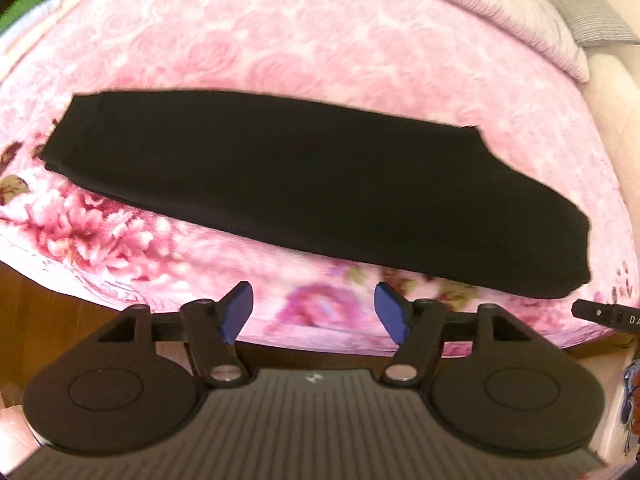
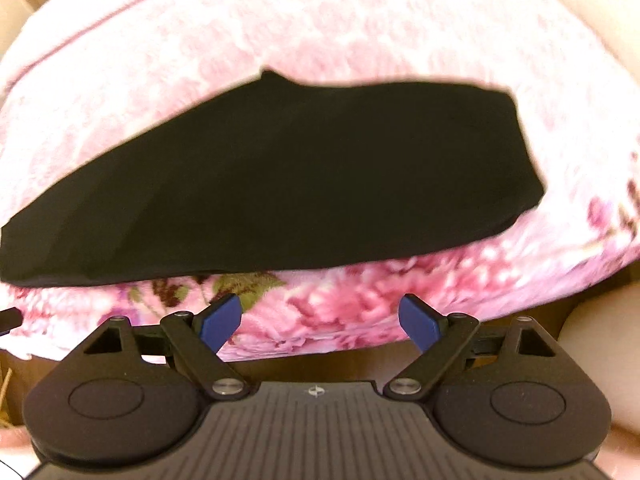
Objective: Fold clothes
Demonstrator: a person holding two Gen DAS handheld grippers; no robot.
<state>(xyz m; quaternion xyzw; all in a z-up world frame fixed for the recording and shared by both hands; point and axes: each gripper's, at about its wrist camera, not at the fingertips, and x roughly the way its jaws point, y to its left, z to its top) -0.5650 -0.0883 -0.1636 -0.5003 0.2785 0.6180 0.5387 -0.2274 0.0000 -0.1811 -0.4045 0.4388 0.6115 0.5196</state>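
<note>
One black garment [image 1: 304,188], folded into a long flat strip, lies on the pink floral blanket [image 1: 280,40] of a bed, spanning the middle of both wrist views. Left tongs [image 1: 314,312], at lower centre of the left view, stand wide open and empty, short of the garment's near edge. Right tongs [image 2: 320,320] likewise gape wide, holding nothing; striped pillows [image 1: 500,4] occupy the upper right of the left view.

Bare pink floral blanket [image 1: 280,40] rings the flat black garment [image 1: 304,184]; only pillows [image 1: 520,12] crowd the far edge.
</note>
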